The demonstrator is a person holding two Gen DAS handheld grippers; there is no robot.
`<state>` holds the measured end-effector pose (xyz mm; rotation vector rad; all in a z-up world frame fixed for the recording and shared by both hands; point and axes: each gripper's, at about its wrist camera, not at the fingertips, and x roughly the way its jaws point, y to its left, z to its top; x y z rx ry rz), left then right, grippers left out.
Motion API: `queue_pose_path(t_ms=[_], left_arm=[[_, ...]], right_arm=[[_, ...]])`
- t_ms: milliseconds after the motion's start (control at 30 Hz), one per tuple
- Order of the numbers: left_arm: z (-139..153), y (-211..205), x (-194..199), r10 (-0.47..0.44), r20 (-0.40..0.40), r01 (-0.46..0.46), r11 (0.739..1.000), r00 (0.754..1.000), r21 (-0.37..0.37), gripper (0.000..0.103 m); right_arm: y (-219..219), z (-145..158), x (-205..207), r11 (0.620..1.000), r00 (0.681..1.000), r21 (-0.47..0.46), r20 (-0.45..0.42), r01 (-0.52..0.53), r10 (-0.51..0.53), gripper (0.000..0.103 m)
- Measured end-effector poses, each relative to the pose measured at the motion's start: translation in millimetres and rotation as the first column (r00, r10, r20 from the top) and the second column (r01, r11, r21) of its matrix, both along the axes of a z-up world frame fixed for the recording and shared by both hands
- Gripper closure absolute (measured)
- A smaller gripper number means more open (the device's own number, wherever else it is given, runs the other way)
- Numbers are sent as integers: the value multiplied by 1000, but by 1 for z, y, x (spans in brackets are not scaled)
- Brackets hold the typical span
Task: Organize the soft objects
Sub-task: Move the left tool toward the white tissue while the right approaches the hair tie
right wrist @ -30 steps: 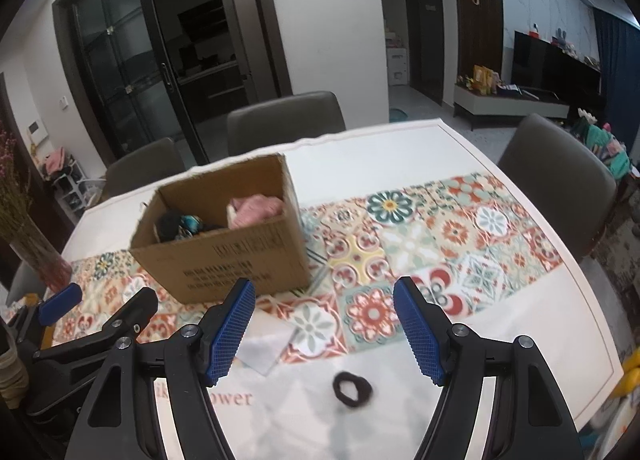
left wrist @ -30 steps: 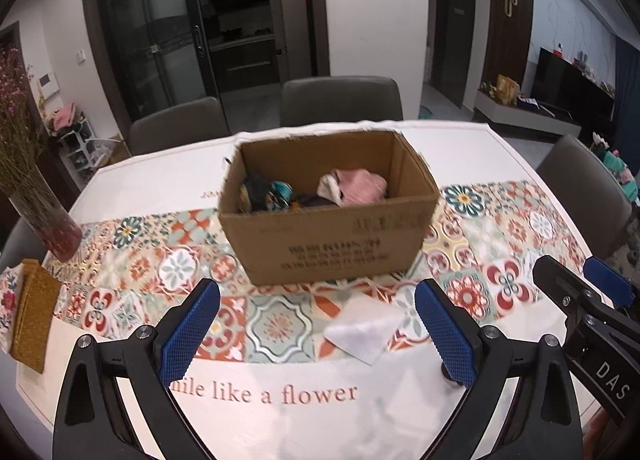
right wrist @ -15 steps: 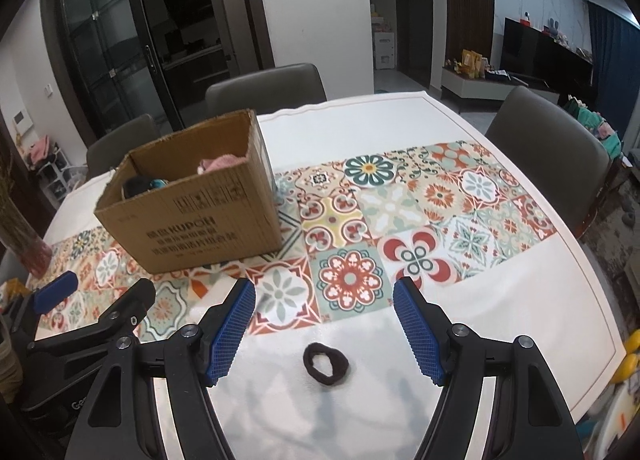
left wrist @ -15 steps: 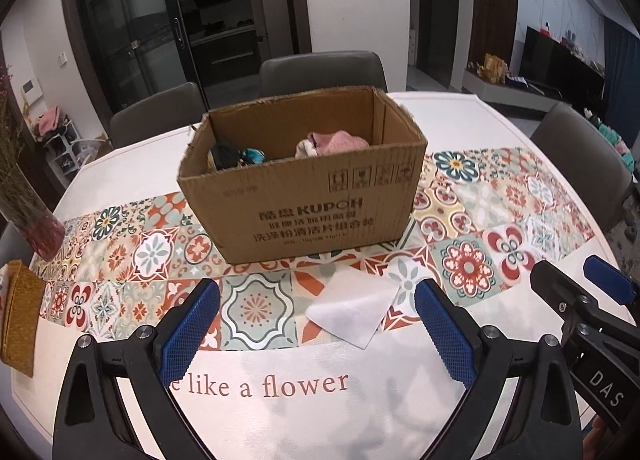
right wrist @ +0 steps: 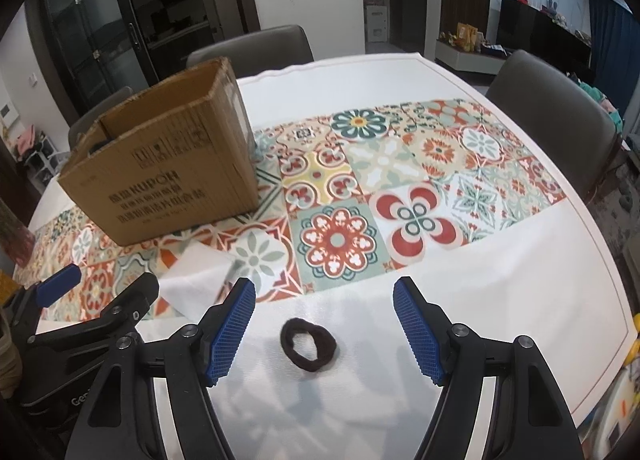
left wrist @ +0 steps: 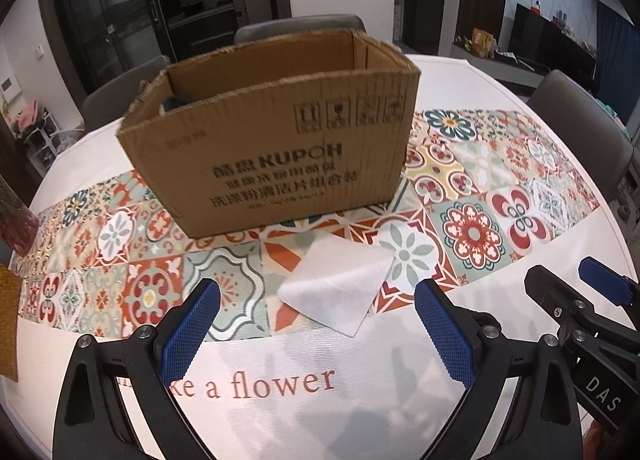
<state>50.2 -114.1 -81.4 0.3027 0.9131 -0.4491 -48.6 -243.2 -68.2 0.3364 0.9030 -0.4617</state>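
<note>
Near the front edge of the surface (right wrist: 520, 280), on the plain white strip below the tiled band, I've got both tools hanging over their targets. My right tool (right wrist: 324, 334) is wide open with nothing in it, and the black hair tie (right wrist: 307, 344) lies on the surface right between its fingers, not touched by either pad. My left tool (left wrist: 318, 334) is just as wide and empty too; the white cloth (left wrist: 338, 286) lies flat ahead of its fingers, half on the tiles, half on the white strip, just in front of the box (left wrist: 272, 132).

What worries me: both things are dead flat. The tie is thin, so the pads could close above it and grab air, or shove it sideways. The cloth is worse, since there's no fold sticking up, so I'd guess the fingers slide over it or only bunch it up.

The two tools are also close side by side, so they could bump if I go for both at once. The box's front wall is tall and stands between the cloth and the inside, so anything I lift has to clear that rim. Chairs sit around the far edges, well out of the way.
</note>
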Motion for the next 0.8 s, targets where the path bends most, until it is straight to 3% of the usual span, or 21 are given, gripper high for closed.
queue_pose_path(t_ms=[400,600,700,800], left_arm=[[-40,-23,11,-45,-40,46,999,998,25,5],[-58,-36,20,-48,-66,52,997,997,56,12],[-65,-42,24,-53,-72,59,995,996,81,23],[-72,-46,26,-57,-82,64,994,995,88,24]], right_arm=[[-17,-39,5,998,997,41,-62,41,-38,30],[-23,-51,11,997,996,57,-82,49,-44,31],[-26,-56,14,996,994,62,-93,56,-50,30],[-29,-60,16,996,993,67,-105,59,-51,30]])
